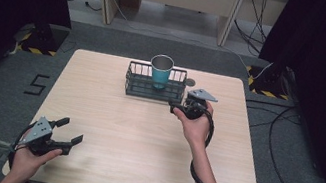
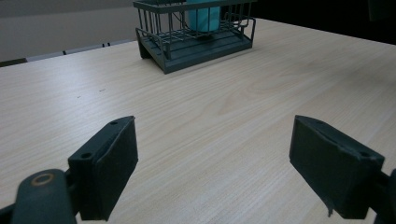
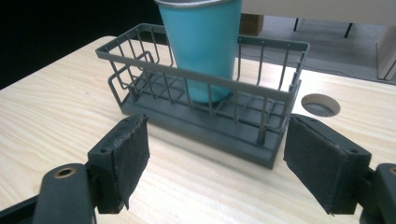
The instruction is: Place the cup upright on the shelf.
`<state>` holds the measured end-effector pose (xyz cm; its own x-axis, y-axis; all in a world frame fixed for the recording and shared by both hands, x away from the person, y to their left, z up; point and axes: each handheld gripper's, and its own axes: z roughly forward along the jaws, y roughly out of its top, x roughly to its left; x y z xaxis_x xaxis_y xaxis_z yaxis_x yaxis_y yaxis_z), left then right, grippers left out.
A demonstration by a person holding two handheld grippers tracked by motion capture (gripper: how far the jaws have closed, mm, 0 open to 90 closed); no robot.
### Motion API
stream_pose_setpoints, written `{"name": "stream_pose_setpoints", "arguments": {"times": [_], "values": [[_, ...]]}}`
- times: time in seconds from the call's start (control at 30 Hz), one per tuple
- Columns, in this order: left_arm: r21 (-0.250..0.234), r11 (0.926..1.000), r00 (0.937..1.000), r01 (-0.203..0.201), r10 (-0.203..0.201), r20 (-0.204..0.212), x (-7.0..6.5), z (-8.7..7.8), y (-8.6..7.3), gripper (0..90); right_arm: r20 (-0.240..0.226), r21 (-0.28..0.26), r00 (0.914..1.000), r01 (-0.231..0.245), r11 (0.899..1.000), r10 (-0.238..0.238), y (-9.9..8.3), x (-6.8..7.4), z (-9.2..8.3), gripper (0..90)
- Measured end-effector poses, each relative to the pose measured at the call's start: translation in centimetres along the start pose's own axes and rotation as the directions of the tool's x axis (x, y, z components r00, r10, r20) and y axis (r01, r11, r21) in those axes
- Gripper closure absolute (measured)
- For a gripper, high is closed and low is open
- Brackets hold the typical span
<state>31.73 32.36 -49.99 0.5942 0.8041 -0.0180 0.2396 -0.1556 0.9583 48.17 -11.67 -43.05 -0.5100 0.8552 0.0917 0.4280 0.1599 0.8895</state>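
Note:
A dark wire basket point(image 1: 137, 88) stands at the table's back middle, and a teal metal cup point(image 1: 160, 72) stands upright inside it. My right gripper point(image 1: 174, 107) hovers just off the basket's front right corner, open, with nothing between its jaws. In the right gripper view the basket point(image 3: 201, 80) and cup point(image 3: 203, 46) sit close ahead of the right gripper point(image 3: 217, 163). My left gripper point(image 1: 70, 133) is open and empty over the table's front left corner. Beyond the left gripper point(image 2: 212, 163) in its own view, the basket point(image 2: 205, 51) and cup point(image 2: 204, 16) are far off.
The light wooden table point(image 1: 142, 138) has a round cable hole point(image 1: 189, 82) just behind the basket's right end, also seen as the hole point(image 3: 320, 104) in the right gripper view. Black curtains flank both sides, and cables lie on the floor to the right.

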Motion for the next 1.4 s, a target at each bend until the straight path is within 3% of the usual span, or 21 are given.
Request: {"name": "stream_pose_setpoints", "arguments": {"times": [0.77, 1.4], "values": [[0.005, 1.0, 1.0, 0.002, -0.002, -0.004, 0.0, 0.0, 0.0, 14.9, 0.025, 0.017, 0.9996, 0.009, 1.0, -0.01, -3.0, -1.5, -4.3, 23.8], [0.007, 1.0, 0.9999, 0.002, -0.002, -0.01, 0.0, 0.0, 0.0, 14.9, 0.063, 0.011, 0.9974, -0.034, 0.999, 0.034, -7.0, -2.7, -7.7, 24.5]]}}
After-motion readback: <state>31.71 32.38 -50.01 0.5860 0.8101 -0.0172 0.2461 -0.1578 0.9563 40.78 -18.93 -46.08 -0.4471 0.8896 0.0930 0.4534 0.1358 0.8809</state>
